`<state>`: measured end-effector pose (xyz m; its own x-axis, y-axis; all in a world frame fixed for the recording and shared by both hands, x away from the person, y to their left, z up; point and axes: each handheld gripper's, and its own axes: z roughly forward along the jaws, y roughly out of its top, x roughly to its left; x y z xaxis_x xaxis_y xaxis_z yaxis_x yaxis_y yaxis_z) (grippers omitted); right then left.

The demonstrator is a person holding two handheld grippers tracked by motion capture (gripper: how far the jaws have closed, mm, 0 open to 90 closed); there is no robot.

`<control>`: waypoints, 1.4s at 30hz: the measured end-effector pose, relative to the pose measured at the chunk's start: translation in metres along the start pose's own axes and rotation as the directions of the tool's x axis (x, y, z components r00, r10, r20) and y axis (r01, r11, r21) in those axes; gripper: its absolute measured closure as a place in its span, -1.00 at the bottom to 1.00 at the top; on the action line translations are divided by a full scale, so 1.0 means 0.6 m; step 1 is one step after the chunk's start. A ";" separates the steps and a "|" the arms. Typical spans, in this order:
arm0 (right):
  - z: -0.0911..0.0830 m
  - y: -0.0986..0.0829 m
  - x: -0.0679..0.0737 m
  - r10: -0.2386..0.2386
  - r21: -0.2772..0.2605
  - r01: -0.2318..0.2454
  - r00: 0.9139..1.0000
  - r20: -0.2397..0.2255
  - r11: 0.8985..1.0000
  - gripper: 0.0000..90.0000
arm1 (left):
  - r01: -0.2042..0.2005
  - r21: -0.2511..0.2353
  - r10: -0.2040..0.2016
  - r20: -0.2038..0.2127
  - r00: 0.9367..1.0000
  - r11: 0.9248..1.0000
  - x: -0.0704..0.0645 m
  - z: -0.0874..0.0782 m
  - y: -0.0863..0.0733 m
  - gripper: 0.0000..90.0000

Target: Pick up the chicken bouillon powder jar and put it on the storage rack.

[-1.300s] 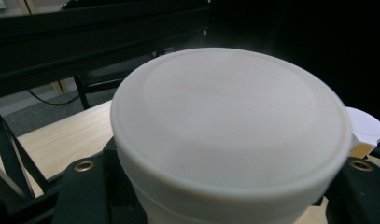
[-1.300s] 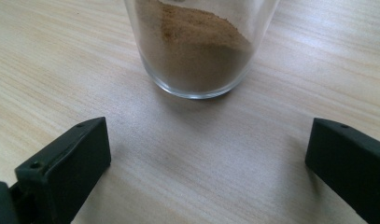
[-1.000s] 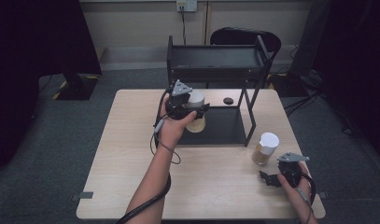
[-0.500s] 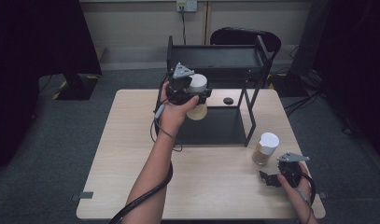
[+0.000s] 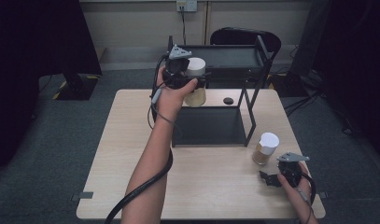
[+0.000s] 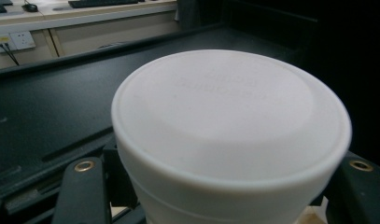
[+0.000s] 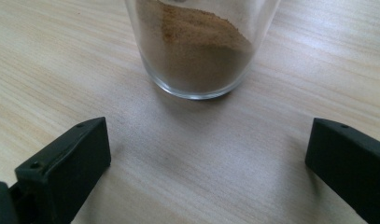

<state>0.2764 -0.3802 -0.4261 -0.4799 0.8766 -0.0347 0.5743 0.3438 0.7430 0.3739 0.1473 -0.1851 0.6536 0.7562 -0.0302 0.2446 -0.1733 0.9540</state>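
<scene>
A white-lidded jar (image 5: 195, 83) is gripped by the left tool (image 5: 191, 80), its jaws clamped against the jar's sides just under the lid (image 6: 232, 116). The jar is held in the air, upright, at the front left corner of the black rack (image 5: 253, 58), level with the rack's top shelf. Pale contents are seen through the lower glass in the high view. In the left gripper view the top shelf (image 6: 47, 107) lies behind and below the lid.

The right tool (image 5: 271, 178) is held low over the bench (image 5: 131, 140) near its front right corner, jaws spread wide and gripping nothing. A second jar (image 5: 265, 148), white-lidded and part filled with brown powder (image 7: 197, 51), stands on the bench just beyond this tool, apart from it, to the right of the rack's foot. A small dark disc (image 5: 228, 100) lies on the bench inside the rack's frame.
</scene>
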 end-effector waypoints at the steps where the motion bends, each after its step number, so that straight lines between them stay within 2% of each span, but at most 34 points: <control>1: 0.000 0.000 0.000 0.000 0.000 0.000 1.000 0.000 1.000 -1.00 | -0.004 0.001 0.004 -0.002 1.000 1.000 0.000 -0.001 0.006 -0.25; 11: 0.000 0.000 -0.001 -0.001 0.001 0.001 1.000 -0.002 1.000 -1.00 | -0.003 -0.019 0.003 -0.003 1.000 1.000 0.002 -0.011 0.038 -0.25; 20: 0.000 0.000 -0.001 -0.002 0.001 0.002 1.000 -0.001 1.000 -1.00 | 0.000 -0.009 0.000 0.004 1.000 1.000 0.002 -0.008 0.069 -0.25; 30: 0.000 0.000 -0.001 -0.001 0.001 0.001 1.000 -0.002 1.000 -1.00 | 0.005 -0.027 -0.004 0.012 1.000 1.000 0.003 -0.007 0.104 -0.25; 38: 0.000 0.000 -0.001 -0.001 0.001 0.001 1.000 -0.002 1.000 -1.00 | -0.006 -0.040 0.005 -0.010 1.000 0.999 0.003 0.000 0.133 -0.25; 42: 0.000 0.000 -0.001 -0.001 0.001 0.001 1.000 -0.002 1.000 -1.00 | -0.009 -0.030 0.009 -0.019 1.000 0.999 0.008 0.011 0.147 -0.25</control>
<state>0.2767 -0.3805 -0.4260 -0.4818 0.8756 -0.0342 0.5745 0.3451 0.7422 0.4032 0.1315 -0.1032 0.6421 0.7665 -0.0163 0.2167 -0.1611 0.9629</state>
